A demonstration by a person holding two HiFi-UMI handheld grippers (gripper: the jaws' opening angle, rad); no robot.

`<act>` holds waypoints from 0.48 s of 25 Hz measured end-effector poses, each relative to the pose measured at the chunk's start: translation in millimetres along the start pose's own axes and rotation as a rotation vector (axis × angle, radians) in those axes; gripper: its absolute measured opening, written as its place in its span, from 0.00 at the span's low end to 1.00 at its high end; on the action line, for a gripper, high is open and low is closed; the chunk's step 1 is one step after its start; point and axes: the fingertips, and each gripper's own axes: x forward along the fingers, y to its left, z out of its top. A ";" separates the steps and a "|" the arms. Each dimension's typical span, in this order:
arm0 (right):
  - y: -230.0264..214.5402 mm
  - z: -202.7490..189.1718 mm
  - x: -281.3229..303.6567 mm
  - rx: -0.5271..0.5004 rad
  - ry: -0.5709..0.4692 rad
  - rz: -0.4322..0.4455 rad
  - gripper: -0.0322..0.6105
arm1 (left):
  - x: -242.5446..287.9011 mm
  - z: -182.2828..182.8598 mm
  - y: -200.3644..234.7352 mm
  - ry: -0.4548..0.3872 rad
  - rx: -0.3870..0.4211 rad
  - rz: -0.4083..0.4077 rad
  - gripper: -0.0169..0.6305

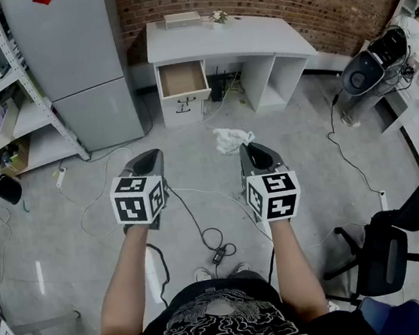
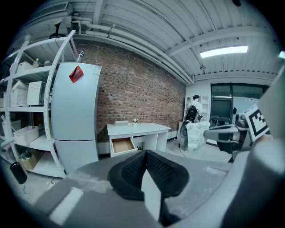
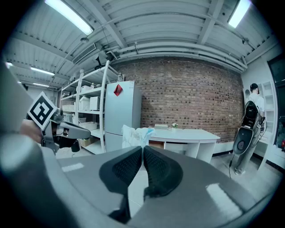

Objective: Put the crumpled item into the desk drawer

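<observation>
Right gripper [image 1: 253, 150] pinching crumpled item [image 1: 231, 139], left gripper [image 1: 150, 159] pressed together, empty; we want a firm pinch up to the open drawer [image 1: 182, 79], releasing well inside

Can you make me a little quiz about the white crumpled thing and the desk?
1. Which gripper holds the crumpled item? A) left B) right C) neither
2. True or false: the desk drawer is shut.
3. Fill in the gap: the desk stands against a ____ wall.

Key:
1. B. The right gripper pinches it at its tips. The left gripper is shut on nothing.
2. False. It is pulled open.
3. brick
</observation>
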 end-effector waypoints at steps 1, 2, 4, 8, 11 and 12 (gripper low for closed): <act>-0.8 -1.2 -0.1 0.001 0.001 -0.002 0.07 | 1.4 -0.4 -1.4 0.001 0.001 -0.004 0.03; -1.8 -2.4 -0.1 0.003 0.003 -0.004 0.07 | 2.9 -0.6 -2.7 0.002 0.002 -0.007 0.03; -4.5 -4.2 0.7 0.005 0.005 -0.005 0.07 | 6.7 -0.5 -5.1 0.004 0.005 -0.010 0.03; -15.5 -7.9 4.2 0.013 -0.001 0.001 0.07 | 18.7 0.7 -12.9 0.007 0.012 -0.010 0.03; -26.4 -11.3 9.4 0.018 -0.005 0.014 0.07 | 29.1 0.7 -19.0 0.013 0.015 0.000 0.03; -30.5 -12.2 12.1 0.020 -0.006 0.020 0.07 | 33.2 1.1 -21.0 0.015 0.016 0.004 0.03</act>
